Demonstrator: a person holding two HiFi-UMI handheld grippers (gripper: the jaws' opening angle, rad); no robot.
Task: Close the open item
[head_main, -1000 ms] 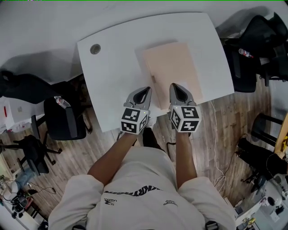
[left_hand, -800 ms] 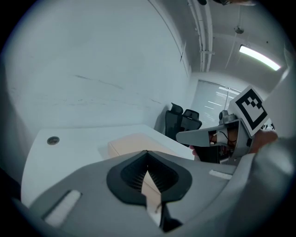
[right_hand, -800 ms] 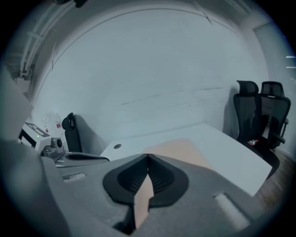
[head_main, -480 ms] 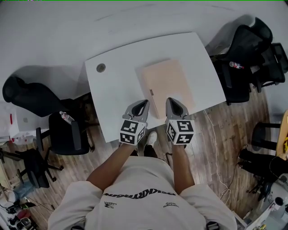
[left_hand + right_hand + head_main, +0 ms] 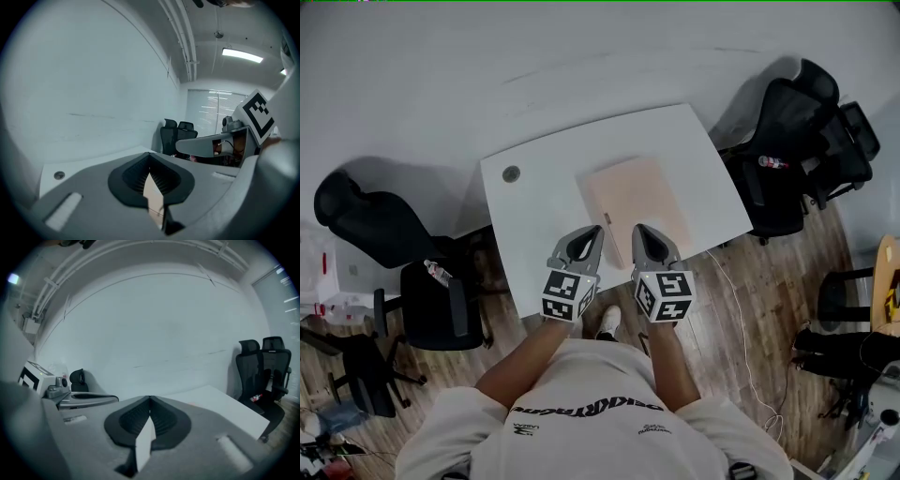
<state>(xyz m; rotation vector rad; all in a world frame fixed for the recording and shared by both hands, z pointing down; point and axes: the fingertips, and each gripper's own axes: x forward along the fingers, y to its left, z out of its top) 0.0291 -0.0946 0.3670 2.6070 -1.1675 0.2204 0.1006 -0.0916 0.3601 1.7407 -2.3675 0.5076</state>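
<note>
Left grey gripper [image 5: 588, 234] and right grey gripper [image 5: 642, 232], jaws together, empty, hovering by flat beige rectangular folder [image 5: 633, 195] on white table [image 5: 534, 187].

1. Your counter [image 5: 525, 211] has a smooth white top with a faint sheen; it looks like laminate.
2. The flat item [image 5: 636, 199] is pale peach, matt and card-like.
3. Your left claw [image 5: 150, 155] and right claw [image 5: 150, 399] have matt grey plastic shells; the pads [image 5: 165, 180] are black and finely ribbed.
4. The floor [image 5: 750, 300] is wood-grain plank; your shirt [image 5: 591, 412] is soft pale cloth.
</note>
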